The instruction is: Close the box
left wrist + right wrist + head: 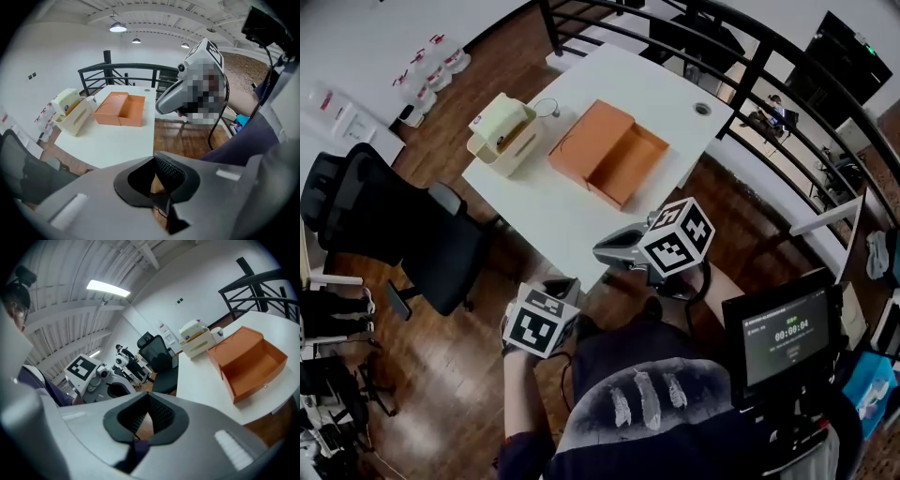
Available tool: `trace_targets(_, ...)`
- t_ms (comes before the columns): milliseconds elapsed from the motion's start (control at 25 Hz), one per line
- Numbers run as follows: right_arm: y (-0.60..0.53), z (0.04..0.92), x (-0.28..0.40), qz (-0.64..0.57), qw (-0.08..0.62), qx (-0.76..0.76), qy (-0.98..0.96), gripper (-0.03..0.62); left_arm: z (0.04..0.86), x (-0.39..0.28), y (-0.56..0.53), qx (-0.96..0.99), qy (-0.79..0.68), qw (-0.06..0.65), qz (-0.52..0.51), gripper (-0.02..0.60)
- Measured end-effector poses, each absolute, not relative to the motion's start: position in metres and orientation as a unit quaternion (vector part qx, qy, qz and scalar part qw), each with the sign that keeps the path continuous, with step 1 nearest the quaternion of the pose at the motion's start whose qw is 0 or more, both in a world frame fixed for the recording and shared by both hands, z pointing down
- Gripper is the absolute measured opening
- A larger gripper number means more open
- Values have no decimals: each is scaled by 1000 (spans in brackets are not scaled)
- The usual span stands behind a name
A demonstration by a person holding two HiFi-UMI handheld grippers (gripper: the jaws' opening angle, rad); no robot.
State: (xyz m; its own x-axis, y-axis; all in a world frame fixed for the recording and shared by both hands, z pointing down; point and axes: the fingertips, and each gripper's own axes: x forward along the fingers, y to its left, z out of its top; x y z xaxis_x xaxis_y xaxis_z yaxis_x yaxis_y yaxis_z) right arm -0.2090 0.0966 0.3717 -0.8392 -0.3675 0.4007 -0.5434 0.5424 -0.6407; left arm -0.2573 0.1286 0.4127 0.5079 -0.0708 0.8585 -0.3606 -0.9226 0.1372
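Observation:
An orange box (609,150) lies open on the white table (553,220), its lid folded out flat to the left of the empty tray. It also shows in the left gripper view (119,108) and the right gripper view (248,362). My left gripper (564,287) is held low by my body, off the table's near corner, jaws shut on nothing. My right gripper (614,251) hovers at the table's near edge, well short of the box, also shut and empty. Both sets of black pads meet, in the left gripper view (154,160) and the right gripper view (149,398).
A cream desk organizer (502,131) stands left of the box, with a small clear cup (546,108) behind it. A black office chair (394,225) sits left of the table. A black railing (750,56) runs behind. A screen with a timer (783,333) is at my right.

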Motion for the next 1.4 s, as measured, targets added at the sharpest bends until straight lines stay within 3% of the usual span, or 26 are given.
trace_targets(800,21,403,-109,417,144,326,-836,5,440,-145,82,872,-22,162,461,15)
trace_targets(1400,-12,417,-63,422,182,162,-873,5,456,-103,35,820,-177,243,487,15)
